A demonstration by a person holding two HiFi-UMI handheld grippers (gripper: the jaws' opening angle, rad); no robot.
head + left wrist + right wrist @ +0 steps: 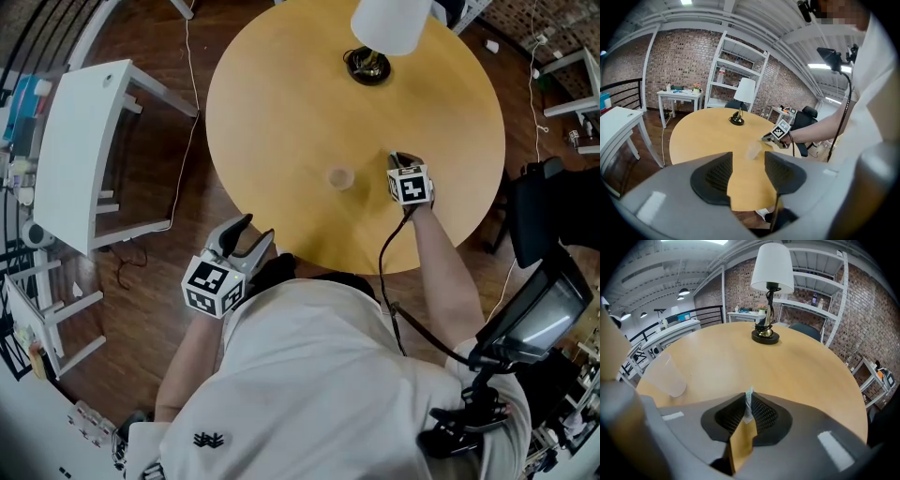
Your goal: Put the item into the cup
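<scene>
Two grippers: right gripper (pixel 749 404) angled steeply down, fingers pinching a thin, perhaps paper, item (pixel 748 397); left gripper (pixel 747 171), fingers spread.

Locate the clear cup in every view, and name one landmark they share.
Head view: cup mid-table, just left of the right gripper.
Left gripper view: cup at centre, above the gap between the fingers.
Right gripper view: cup at the left, on the table.
Shared landmark: the white-shaded lamp, beyond the cup in all three.
</scene>
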